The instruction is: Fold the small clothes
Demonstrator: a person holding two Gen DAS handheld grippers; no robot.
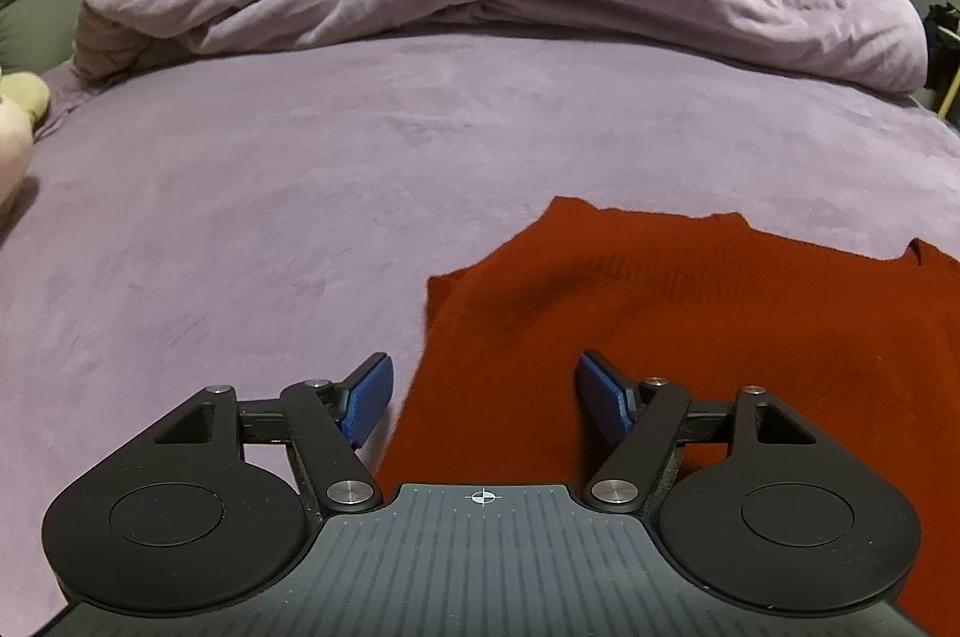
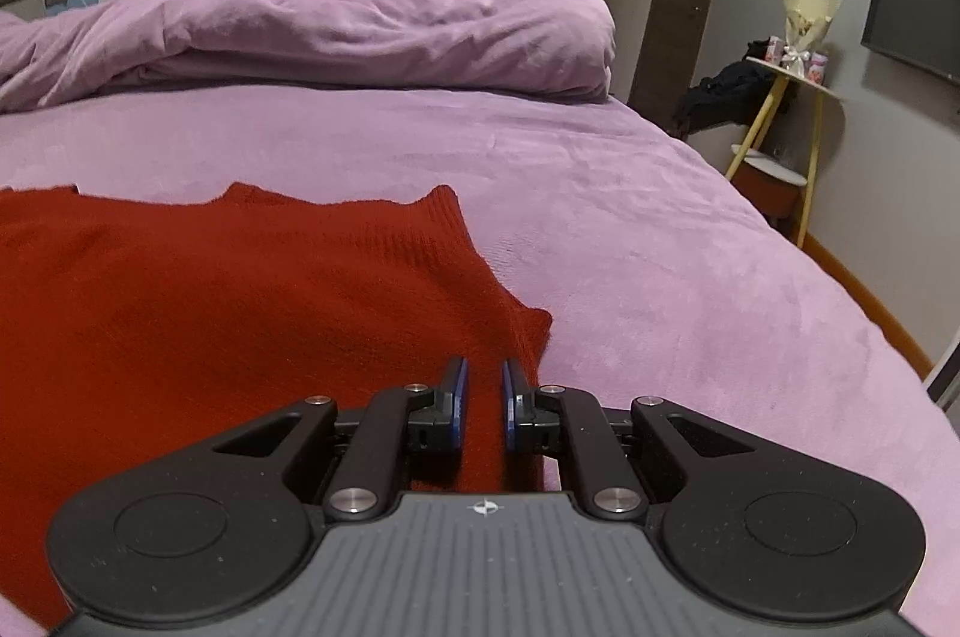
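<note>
Red sweater [image 1: 690,313] flat on purple bed [image 1: 270,193], left edge between parted fingers [image 1: 369,400].

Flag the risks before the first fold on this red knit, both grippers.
1. The right gripper has narrowed its fingers over the red knit top near its edge; it may pinch one layer only, or the purple sheet too.
2. The left gripper is open, straddling the opposite edge; uneven grips could skew the fold.

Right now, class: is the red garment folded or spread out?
Mostly spread: the red garment lies flat on the purple bed, its neckline and shoulder visible. Whether it is already folded underneath, cannot tell.
</note>
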